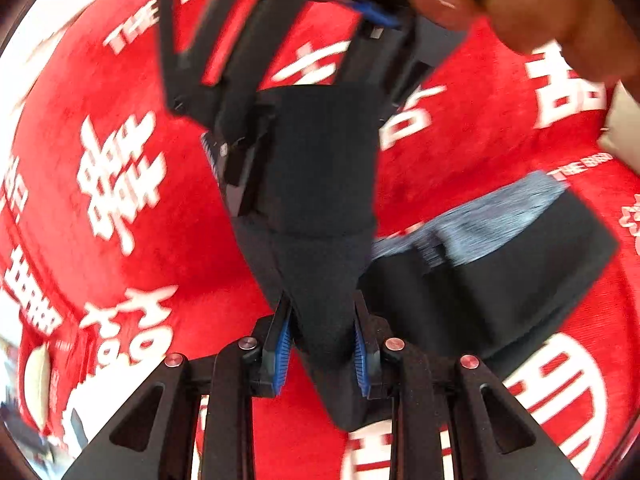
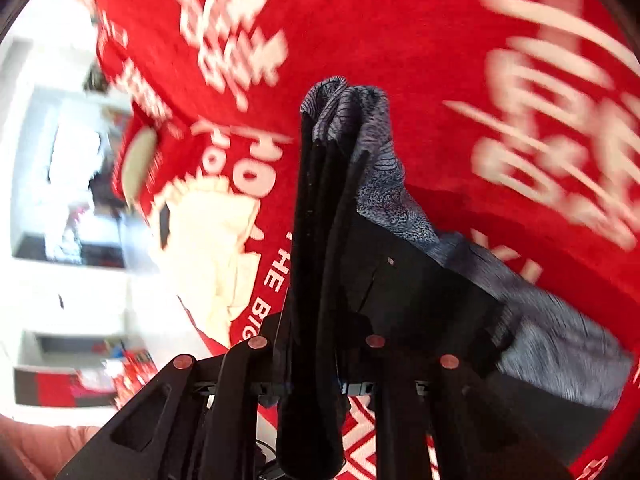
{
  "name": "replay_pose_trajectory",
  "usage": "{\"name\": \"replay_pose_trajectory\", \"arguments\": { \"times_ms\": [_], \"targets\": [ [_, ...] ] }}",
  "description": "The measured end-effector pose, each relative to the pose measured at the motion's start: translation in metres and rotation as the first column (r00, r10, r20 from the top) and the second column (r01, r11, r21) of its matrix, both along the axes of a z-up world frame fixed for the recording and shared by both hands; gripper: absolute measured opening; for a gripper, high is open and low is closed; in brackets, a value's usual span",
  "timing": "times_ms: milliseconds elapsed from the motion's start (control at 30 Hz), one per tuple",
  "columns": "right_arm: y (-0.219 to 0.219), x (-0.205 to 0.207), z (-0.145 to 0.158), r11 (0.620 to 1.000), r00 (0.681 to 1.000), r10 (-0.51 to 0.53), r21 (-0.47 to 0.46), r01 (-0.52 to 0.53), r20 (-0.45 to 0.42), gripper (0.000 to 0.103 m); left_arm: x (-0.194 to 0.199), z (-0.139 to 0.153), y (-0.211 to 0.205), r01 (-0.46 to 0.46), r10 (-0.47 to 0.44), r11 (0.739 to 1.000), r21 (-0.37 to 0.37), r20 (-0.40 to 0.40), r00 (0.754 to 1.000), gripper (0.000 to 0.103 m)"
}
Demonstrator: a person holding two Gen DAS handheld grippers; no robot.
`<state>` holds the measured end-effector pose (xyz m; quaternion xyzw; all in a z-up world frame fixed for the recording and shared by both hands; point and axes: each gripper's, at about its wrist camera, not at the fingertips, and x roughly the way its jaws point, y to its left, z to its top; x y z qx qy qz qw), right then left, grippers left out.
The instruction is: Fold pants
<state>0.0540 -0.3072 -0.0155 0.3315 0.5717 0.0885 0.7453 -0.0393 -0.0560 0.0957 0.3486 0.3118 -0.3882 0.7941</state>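
A red cloth [image 1: 460, 152] printed with white characters is covering the surface under everything; whether a bench or a bed is lying beneath it cannot be told. Above it the dark pants [image 1: 500, 264] are hanging partly lifted, their grey patterned lining [image 2: 384, 184] showing, with one end still trailing on the cloth.

The left hand-held gripper [image 1: 322, 344] is clamping a bunched dark fold between its blue pads [image 1: 282, 354]. The right hand-held gripper [image 2: 316, 364] is pinching several stacked layers near the lined edge, and a person's hand [image 1: 552, 12] is showing at the top of the left wrist view.

The likeliest trouble is that the thick bundle in the right pinch is slipping out layer by layer as both ends are rising. The trailing part may also be dragging and rumpling the cloth, spoiling the fold.
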Motion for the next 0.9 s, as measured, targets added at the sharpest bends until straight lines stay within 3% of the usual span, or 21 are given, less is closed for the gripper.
{"name": "replay_pose_trajectory", "arguments": {
  "times_ms": [167,400,567,733,767,833,900],
  "targets": [
    [-0.057,-0.081,0.009,0.98,0.981,-0.185,0.085,0.179,0.066,0.017,-0.051,0.013,-0.04,0.137,-0.137,0.991,0.003,-0.002,0.991,0.028],
    [-0.119,-0.185,-0.002,0.918,0.92,-0.379,0.166,0.361,0.097,0.017,-0.12,0.005,-0.092,0.289,-0.289,0.956,0.05,-0.011,0.957,0.028],
    [-0.152,-0.236,-0.052,0.864,0.878,-0.478,0.196,0.463,0.033,0.017,-0.164,-0.037,-0.124,0.376,-0.374,0.913,0.156,-0.045,0.927,0.028],
    [-0.17,-0.263,-0.118,0.826,0.85,-0.521,0.205,0.524,-0.075,0.02,-0.185,-0.079,-0.134,0.388,-0.386,0.886,0.252,-0.06,0.921,0.031],
    [-0.171,-0.267,-0.128,0.82,0.845,-0.528,0.207,0.534,-0.087,0.021,-0.187,-0.082,-0.134,0.388,-0.387,0.884,0.26,-0.057,0.92,0.033],
    [-0.172,-0.273,-0.14,0.802,0.831,-0.548,0.226,0.553,-0.089,0.023,-0.189,-0.083,-0.132,0.397,-0.393,0.878,0.267,-0.071,0.917,0.05],
    [-0.174,-0.277,-0.143,0.782,0.816,-0.571,0.246,0.573,-0.088,0.024,-0.19,-0.083,-0.128,0.399,-0.388,0.876,0.27,-0.095,0.917,0.054]
  ]
}}
